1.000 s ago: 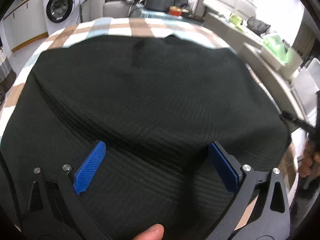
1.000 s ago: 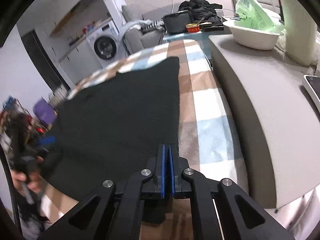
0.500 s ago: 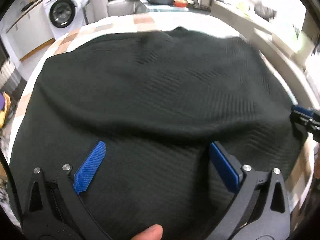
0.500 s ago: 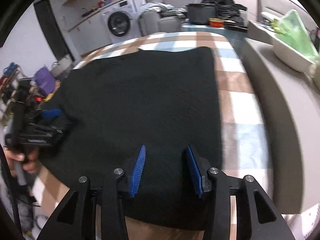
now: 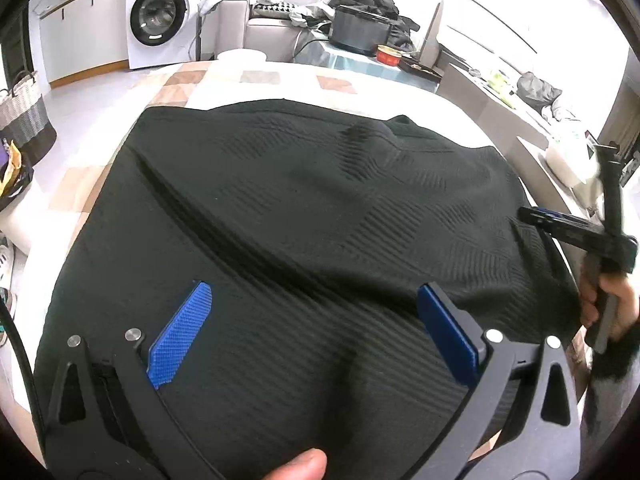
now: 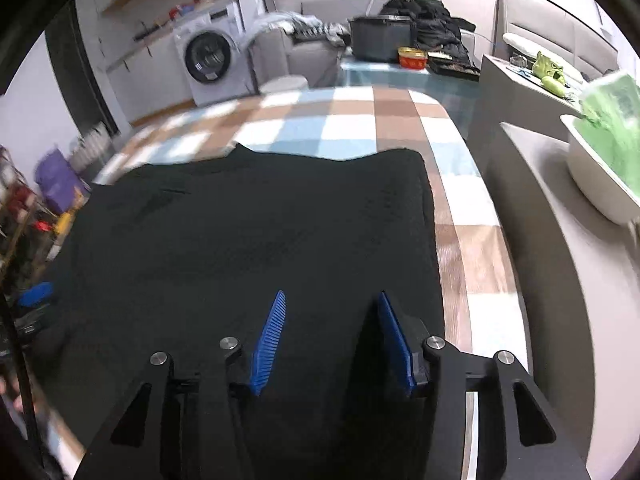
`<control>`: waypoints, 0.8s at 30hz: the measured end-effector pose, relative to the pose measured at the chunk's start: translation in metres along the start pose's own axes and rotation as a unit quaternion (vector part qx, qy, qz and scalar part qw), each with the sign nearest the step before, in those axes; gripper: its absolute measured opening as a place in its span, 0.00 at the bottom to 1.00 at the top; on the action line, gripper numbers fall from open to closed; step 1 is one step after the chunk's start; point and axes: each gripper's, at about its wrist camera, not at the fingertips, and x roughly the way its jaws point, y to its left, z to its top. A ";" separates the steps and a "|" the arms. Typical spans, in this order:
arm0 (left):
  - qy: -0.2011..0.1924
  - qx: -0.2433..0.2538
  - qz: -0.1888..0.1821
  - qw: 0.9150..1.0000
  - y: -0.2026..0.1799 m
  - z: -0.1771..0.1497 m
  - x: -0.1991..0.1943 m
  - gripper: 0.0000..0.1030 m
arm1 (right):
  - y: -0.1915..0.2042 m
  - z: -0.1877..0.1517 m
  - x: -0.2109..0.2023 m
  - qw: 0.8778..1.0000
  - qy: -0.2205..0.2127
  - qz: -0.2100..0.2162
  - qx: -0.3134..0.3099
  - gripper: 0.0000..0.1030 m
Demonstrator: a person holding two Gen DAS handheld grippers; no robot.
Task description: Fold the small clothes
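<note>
Letting go is the news: the right gripper (image 6: 330, 338), clamped flat a second ago, now stands with its blue pads (image 6: 269, 343) parted to a moderate gap, nothing between them, poised low over the near right part of the black garment (image 6: 256, 240). The left gripper (image 5: 316, 332) stays spread wide, as it was, above the near left part of the cloth, also holding nothing. The black garment itself now lies spread across the checked table cover (image 6: 352, 120), its far edge short of the far end, its right edge running close along the cover's right side, and a long ridge (image 5: 208, 216) crossing it diagonally in the left wrist view (the fabric has settled, but not flat). By my reading a spreading or first fold has just been released, and the wrinkle wants smoothing before the next fold. Whether the near hem overhangs the table edge I cannot tell.
</note>
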 end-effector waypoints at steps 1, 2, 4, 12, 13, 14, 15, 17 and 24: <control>0.002 -0.002 0.000 1.000 0.003 0.000 0.002 0.99 | 0.001 0.003 0.008 1.000 0.004 -0.008 -0.007 0.48; 0.004 -0.004 0.000 1.000 0.004 0.000 0.005 0.99 | 0.003 0.005 0.011 1.000 0.001 -0.017 -0.020 0.46; 0.007 -0.010 0.000 1.000 0.010 0.000 0.009 0.99 | 0.008 0.005 0.014 0.999 0.004 -0.023 -0.037 0.28; 0.009 -0.026 0.000 1.000 0.026 0.001 0.013 0.99 | -0.006 0.012 -0.008 0.998 -0.044 -0.013 -0.032 0.01; 0.007 -0.029 0.002 1.000 0.028 0.002 0.012 0.99 | -0.008 0.014 -0.008 0.999 -0.038 -0.010 -0.029 0.01; 0.006 -0.032 0.003 0.999 0.031 0.003 0.011 0.99 | -0.009 0.015 -0.006 0.999 -0.029 -0.003 -0.027 0.02; 0.005 -0.034 0.004 0.999 0.033 0.004 0.010 0.99 | -0.008 0.017 -0.004 0.999 -0.025 -0.003 -0.027 0.02; 0.001 -0.040 0.011 0.999 0.038 0.005 0.008 0.99 | -0.002 0.016 -0.006 0.999 -0.030 -0.017 -0.042 0.02; -0.006 -0.062 0.020 0.998 0.060 0.005 0.001 0.99 | -0.029 0.011 -0.014 0.998 -0.047 -0.016 0.025 0.00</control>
